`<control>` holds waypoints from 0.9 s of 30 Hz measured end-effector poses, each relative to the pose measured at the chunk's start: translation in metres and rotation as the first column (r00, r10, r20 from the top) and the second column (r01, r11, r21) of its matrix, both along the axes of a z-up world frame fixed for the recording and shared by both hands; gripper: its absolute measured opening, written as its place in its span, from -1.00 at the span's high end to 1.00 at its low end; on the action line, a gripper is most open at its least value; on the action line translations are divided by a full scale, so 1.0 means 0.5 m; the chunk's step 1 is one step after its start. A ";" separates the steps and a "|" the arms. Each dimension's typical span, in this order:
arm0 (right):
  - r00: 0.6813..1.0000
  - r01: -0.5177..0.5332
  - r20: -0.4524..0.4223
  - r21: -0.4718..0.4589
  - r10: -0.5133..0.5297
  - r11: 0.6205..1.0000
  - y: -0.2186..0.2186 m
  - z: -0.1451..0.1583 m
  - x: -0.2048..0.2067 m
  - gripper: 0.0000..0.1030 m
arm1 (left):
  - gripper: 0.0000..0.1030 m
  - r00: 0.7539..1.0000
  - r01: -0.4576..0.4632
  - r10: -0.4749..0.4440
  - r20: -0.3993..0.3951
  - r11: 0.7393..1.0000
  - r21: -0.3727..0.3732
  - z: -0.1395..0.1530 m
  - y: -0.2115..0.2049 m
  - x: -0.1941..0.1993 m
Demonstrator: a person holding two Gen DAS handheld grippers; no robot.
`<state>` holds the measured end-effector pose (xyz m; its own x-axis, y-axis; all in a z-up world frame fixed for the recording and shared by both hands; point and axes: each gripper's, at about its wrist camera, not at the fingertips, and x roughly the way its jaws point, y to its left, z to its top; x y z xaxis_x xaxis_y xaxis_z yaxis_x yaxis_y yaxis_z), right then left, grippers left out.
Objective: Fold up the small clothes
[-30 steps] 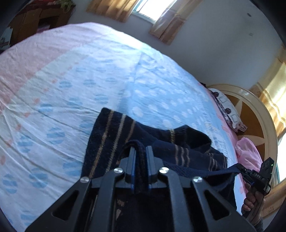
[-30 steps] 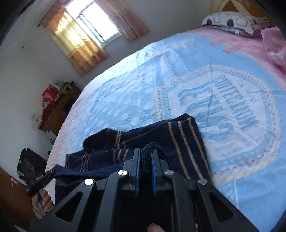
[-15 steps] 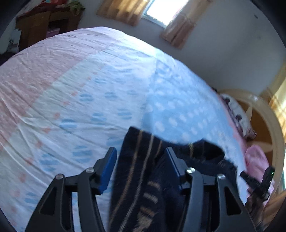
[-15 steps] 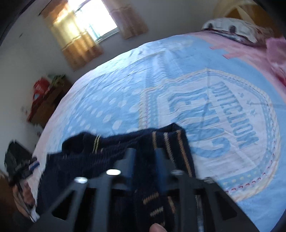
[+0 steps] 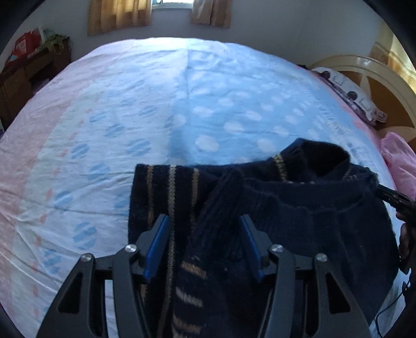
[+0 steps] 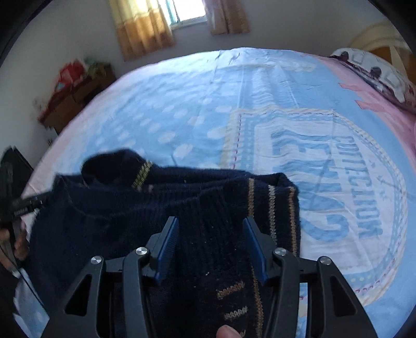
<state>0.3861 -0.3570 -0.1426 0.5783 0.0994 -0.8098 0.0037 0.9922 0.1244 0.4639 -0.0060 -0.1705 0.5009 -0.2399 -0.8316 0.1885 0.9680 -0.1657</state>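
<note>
Your left hand-held gripper (image 5: 205,234) stands with its jaws apart, having just been closing a little after springing open; a fold of the dark sweater (image 5: 299,208) lies between the blue pads (image 5: 158,244) without being pinched. Your right hand-held gripper (image 6: 212,238) is the same: jaws parted, just easing inward, ribbed knit between the pads (image 6: 167,243) but not clamped.

In the left wrist view, the sweater fills the lower middle and right of the frame, tan stripes running down its left edge, its collar humped at the upper right. It lies on the bed (image 5: 130,104), whose blue and pink dotted sheet spreads toward the top. A pillow (image 5: 348,93) sits at the far right by the headboard (image 5: 374,70); curtains (image 5: 119,13) hang along the top edge.
</note>
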 end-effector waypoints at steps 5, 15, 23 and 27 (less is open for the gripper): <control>0.999 -0.036 0.000 -0.090 0.036 0.995 0.034 -0.006 0.013 0.84 | 0.86 0.998 0.021 -0.018 0.067 0.999 -0.037 0.018 0.002 -0.016; 0.984 0.165 0.074 -0.078 -0.159 0.983 -0.019 0.014 0.032 0.87 | 0.85 0.986 -0.152 0.158 0.046 0.982 -0.111 -0.002 0.071 0.012; 0.992 0.110 0.082 -0.180 -0.096 0.978 0.023 0.011 0.026 0.74 | 0.56 0.986 -0.142 0.149 0.076 0.986 -0.088 0.012 0.055 -0.017; 0.990 -0.005 0.139 -0.148 0.026 0.989 0.078 0.062 0.004 0.08 | -0.02 0.974 -0.172 0.186 0.129 0.979 -0.113 0.039 0.071 -0.057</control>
